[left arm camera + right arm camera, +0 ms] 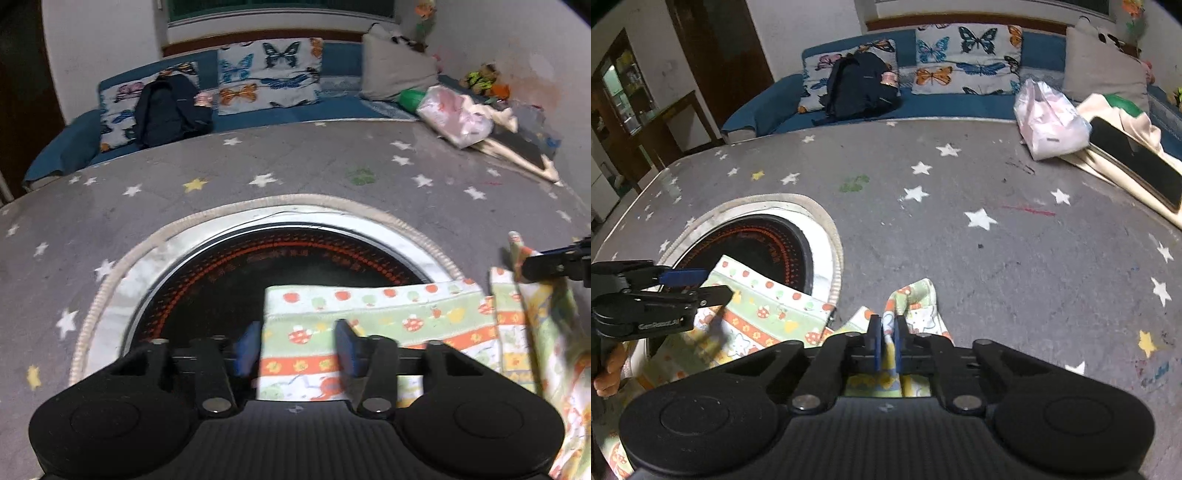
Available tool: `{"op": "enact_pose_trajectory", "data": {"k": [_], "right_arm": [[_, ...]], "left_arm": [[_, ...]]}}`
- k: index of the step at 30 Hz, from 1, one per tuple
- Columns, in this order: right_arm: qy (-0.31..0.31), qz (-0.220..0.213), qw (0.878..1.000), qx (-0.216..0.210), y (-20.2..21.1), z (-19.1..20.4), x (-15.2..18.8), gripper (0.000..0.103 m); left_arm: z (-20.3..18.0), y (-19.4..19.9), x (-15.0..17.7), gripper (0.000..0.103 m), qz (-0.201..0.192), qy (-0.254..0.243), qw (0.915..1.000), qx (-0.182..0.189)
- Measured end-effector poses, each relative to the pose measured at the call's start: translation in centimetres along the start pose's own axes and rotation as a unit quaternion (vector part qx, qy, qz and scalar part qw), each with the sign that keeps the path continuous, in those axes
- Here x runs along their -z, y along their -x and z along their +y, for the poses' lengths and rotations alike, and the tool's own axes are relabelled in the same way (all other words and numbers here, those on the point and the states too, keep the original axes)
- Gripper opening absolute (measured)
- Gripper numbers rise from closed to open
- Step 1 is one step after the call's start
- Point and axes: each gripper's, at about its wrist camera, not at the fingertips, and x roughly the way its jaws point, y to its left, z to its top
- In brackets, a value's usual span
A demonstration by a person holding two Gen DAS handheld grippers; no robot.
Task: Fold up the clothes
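A patterned cloth [388, 314] with fruit prints and green and orange stripes lies on the grey star-print table, partly over a round black inset. My left gripper [295, 347] is open, and the cloth's left edge lies between its blue pads. From the right wrist view the left gripper [701, 286] is over the cloth's [768, 314] far left corner. My right gripper [886, 339] is shut on a raised fold of the cloth. In the left wrist view the right gripper [546, 264] holds the cloth's right side lifted.
The round black inset [295, 254] has a rope rim [110, 273]. A pink plastic bag [1049, 125] and a dark flat device [1137, 162] lie at the table's far right. Behind are a blue sofa [258, 118], butterfly cushions and a black backpack [166, 110]. A hand [609, 373] shows at the left.
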Motion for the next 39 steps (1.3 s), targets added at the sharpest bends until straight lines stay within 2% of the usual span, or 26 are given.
{"op": "enact_pose_trajectory", "data": {"k": [1,4,7,11,13,14,16,18,21,28,31,35,38,39], "right_arm": [[0.003,-0.007,1.0,-0.001,0.3,0.1,-0.1,0.004],[0.011,-0.029,0.999,-0.006,1.3,0.5,-0.6,0.003],[0.02,-0.051,0.998,-0.01,2.3,0.8,-1.0,0.003],[0.03,-0.084,0.996,-0.014,3.6,1.2,-1.6,0.002],[0.031,-0.112,0.993,0.001,4.3,0.9,-1.9,0.002],[0.031,-0.116,0.993,0.017,4.1,0.6,-2.0,0.002],[0.026,-0.099,0.994,0.04,2.9,0.0,-2.1,0.008],[0.023,-0.076,0.995,0.053,1.4,-0.6,-2.1,0.01],[0.029,-0.068,0.995,0.064,0.0,-0.5,-1.7,0.011],[0.082,-0.033,0.996,0.021,-2.8,2.6,-0.5,0.013],[0.099,-0.018,0.995,0.019,-4.6,3.9,-0.2,0.019],[0.108,-0.013,0.994,0.021,-6.3,4.6,0.0,0.021],[0.118,-0.015,0.993,0.025,-6.7,5.2,-0.3,0.026],[0.122,-0.015,0.992,0.026,-6.8,5.4,-0.4,0.028]], "left_arm": [[-0.1,0.0,0.0,0.021,-0.002,-0.002,1.0,0.006],[-0.1,0.2,-0.1,0.006,-0.006,-0.001,0.9998,0.017],[0.5,1.3,-0.4,0.005,-0.036,0.008,0.9993,0.006],[2.4,3.5,-1.3,0.005,-0.098,0.034,0.9941,-0.033],[3.8,4.1,-1.8,0.005,-0.121,0.057,0.9895,-0.055],[4.5,3.9,-2.0,0.005,-0.12,0.067,0.9885,-0.062],[5.8,3.0,-2.5,0.005,-0.108,0.086,0.988,-0.069],[6.5,1.8,-2.5,0.005,-0.091,0.094,0.9889,-0.071],[6.5,0.5,-2.3,0.005,-0.083,0.083,0.9901,-0.078],[6.8,-0.6,-3.1,0.005,-0.094,0.059,0.9887,-0.101],[7.2,-1.3,-3.5,0.005,-0.092,0.05,0.9879,-0.114],[8.0,-2.7,-4.0,0.006,-0.079,0.048,0.9882,-0.122],[8.7,-3.3,-4.0,0.011,-0.068,0.055,0.9883,-0.124],[8.8,-3.2,-3.9,0.017,-0.068,0.057,0.988,-0.126]]}}
